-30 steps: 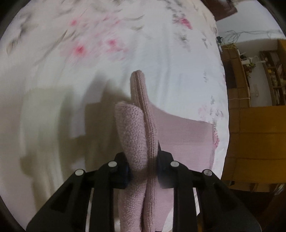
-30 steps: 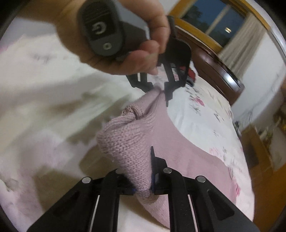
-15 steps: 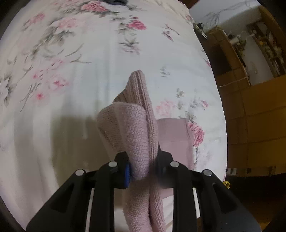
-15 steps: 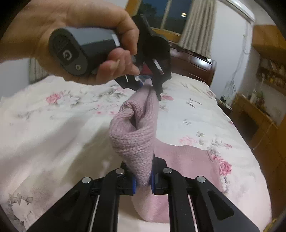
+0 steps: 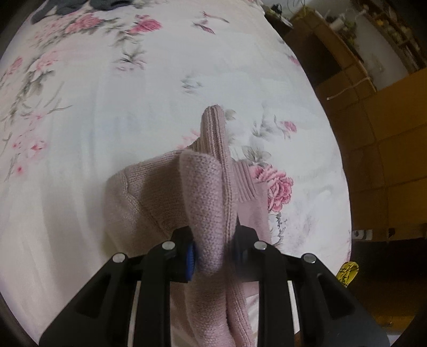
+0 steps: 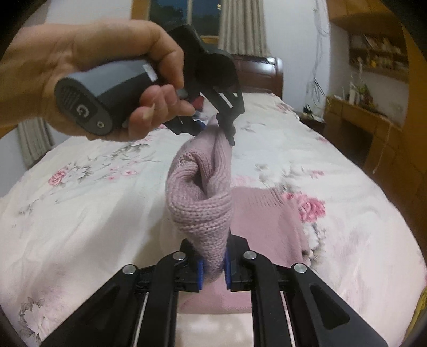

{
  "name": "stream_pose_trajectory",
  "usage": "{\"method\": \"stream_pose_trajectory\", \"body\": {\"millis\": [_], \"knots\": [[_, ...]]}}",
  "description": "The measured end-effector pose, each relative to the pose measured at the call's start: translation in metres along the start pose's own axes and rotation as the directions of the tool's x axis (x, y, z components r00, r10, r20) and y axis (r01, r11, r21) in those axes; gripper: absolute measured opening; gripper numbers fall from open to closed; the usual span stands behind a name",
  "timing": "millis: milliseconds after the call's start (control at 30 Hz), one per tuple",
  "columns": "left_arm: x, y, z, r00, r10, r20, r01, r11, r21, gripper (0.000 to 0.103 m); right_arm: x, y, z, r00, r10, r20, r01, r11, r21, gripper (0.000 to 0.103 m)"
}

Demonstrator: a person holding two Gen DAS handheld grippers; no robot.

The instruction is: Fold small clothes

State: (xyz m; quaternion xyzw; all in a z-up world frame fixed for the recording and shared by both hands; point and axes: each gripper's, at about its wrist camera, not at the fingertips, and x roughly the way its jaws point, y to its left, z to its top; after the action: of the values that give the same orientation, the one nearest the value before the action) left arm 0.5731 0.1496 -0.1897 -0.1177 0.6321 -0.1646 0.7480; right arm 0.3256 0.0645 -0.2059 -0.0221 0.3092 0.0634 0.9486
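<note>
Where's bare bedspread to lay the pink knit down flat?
Both grippers, left and right, clamp the pink knit garment. Bare floral bedspread lies open on the window side of the garment, up to the curtain. The other side, toward the wooden cabinets, is narrower. A dark clothing pile crowds the far edge.

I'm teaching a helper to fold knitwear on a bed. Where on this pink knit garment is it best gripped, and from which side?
Judging by this pose, grip the pink knit garment along one edge, at two spread points, coming from above. The left gripper and right gripper each pinch a bunched bit of that edge, so the rest hangs down onto the floral bedspread, ready to lay over.
</note>
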Motion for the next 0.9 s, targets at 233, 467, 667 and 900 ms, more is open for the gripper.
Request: {"method": "stream_pose_trajectory", "body": {"millis": [233,467,667,900], "knots": [[0.047,-0.035,-0.007,0.998,0.051,-0.022,-0.05,0.998,0.032,0.021,0.012,-0.04,-0.024,0.999,-0.003,-0.046,0.006,0.997,0.078,0.011],[0.082,-0.06,-0.015,0.985,0.173,0.012,-0.174,0.982,0.072,0.021,0.027,-0.073,-0.051,0.994,0.035,-0.099,-0.018,0.985,0.17,0.011],[0.107,-0.078,-0.024,0.967,0.248,0.055,-0.252,0.963,0.096,0.021,0.037,-0.099,-0.071,0.987,0.098,-0.13,-0.061,0.963,0.262,0.011],[0.122,-0.092,-0.035,0.94,0.319,0.124,-0.329,0.942,0.072,0.021,0.044,-0.124,-0.088,0.973,0.175,-0.15,-0.111,0.926,0.362,0.011]]}}
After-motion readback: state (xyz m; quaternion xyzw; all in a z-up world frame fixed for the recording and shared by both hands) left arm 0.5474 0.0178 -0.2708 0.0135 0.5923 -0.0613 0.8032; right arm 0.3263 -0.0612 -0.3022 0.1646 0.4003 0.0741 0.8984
